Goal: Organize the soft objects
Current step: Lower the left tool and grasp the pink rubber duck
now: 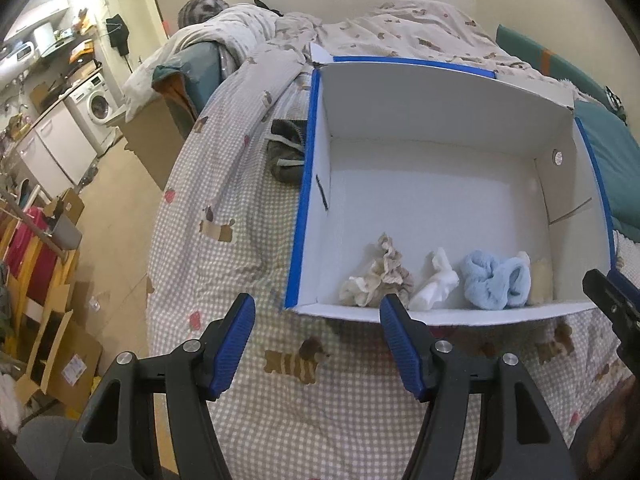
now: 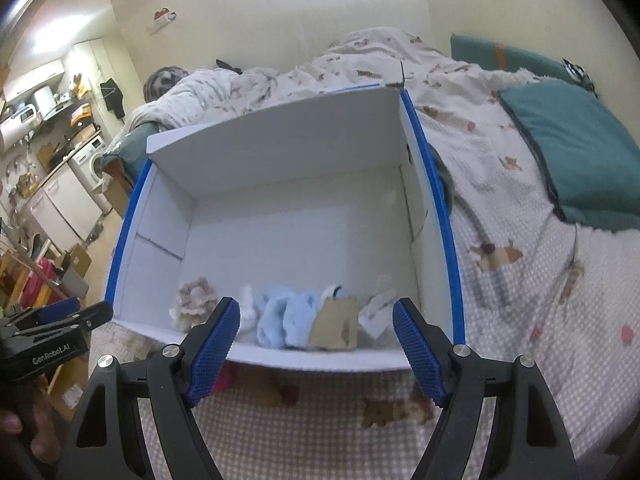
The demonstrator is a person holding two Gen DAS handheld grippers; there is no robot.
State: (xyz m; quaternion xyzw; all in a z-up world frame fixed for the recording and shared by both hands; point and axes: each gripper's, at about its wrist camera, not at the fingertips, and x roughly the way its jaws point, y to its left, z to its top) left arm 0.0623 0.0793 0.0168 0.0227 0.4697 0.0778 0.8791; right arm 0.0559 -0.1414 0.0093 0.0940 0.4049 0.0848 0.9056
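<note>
A white cardboard box (image 1: pixel 436 184) with blue-taped rims sits on the checked bedspread; it also shows in the right wrist view (image 2: pixel 288 152). Along its near wall lie a beige ruffled cloth (image 1: pixel 380 276), a white sock (image 1: pixel 438 282), a light blue fluffy sock pair (image 1: pixel 494 280) and a cream piece (image 1: pixel 540 284). The right wrist view shows the beige cloth (image 2: pixel 194 300), the blue socks (image 2: pixel 286 316), a tan tag (image 2: pixel 336 322) and a white tagged item (image 2: pixel 378 306). My left gripper (image 1: pixel 316 320) is open and empty before the box. My right gripper (image 2: pixel 316 320) is open and empty over the near wall.
A dark olive garment (image 1: pixel 286 152) lies on the bed left of the box. Teal pillows (image 2: pixel 572 152) lie to the right, a rumpled duvet (image 1: pixel 360 28) behind. The bed's left edge drops to a floor with cardboard boxes (image 1: pixel 60 344) and a washing machine (image 1: pixel 94 108).
</note>
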